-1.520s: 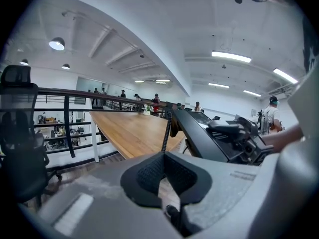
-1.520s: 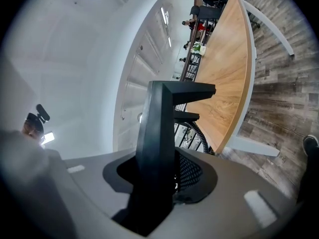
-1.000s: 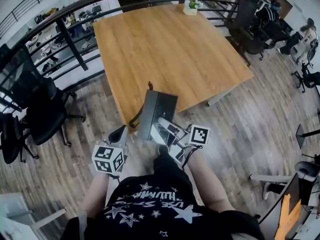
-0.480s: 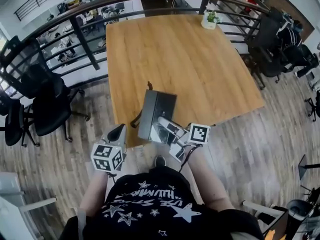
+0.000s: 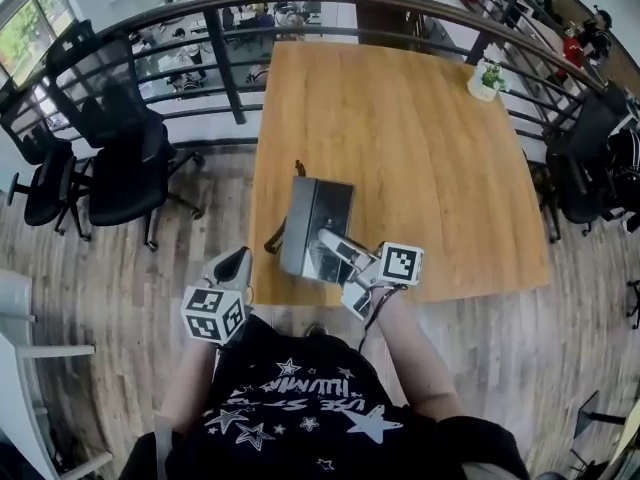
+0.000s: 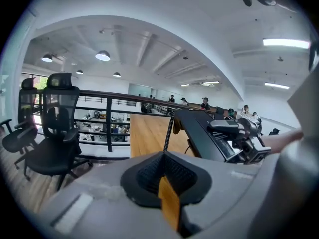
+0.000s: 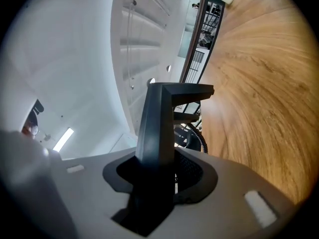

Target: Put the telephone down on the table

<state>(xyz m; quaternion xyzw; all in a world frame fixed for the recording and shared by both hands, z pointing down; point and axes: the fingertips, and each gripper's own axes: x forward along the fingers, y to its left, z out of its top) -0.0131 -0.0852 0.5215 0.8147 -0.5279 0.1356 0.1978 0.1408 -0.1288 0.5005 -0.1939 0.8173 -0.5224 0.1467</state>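
Note:
A dark grey desk telephone (image 5: 315,226) hangs tilted over the near edge of the wooden table (image 5: 400,118). My right gripper (image 5: 332,250) is shut on its near end. In the right gripper view the telephone (image 7: 160,123) stands up out of the jaws of the right gripper (image 7: 158,179), with the tabletop to the right. Its coiled cord (image 5: 272,240) hangs at the telephone's left side. My left gripper (image 5: 235,266) is left of the telephone, off the table's edge, shut and holding nothing. From the left gripper view, the telephone (image 6: 212,136) and the cord (image 6: 169,128) are seen past the left gripper (image 6: 168,185).
A small potted plant (image 5: 487,80) stands at the table's far right corner. A dark metal railing (image 5: 230,63) runs behind the table. Black office chairs (image 5: 125,158) stand on the wood floor to the left, more chairs (image 5: 590,168) at the right.
Both grippers and the held telephone have swung along the table's near edge, from its corner to further in. The grip on the telephone is unchanged.

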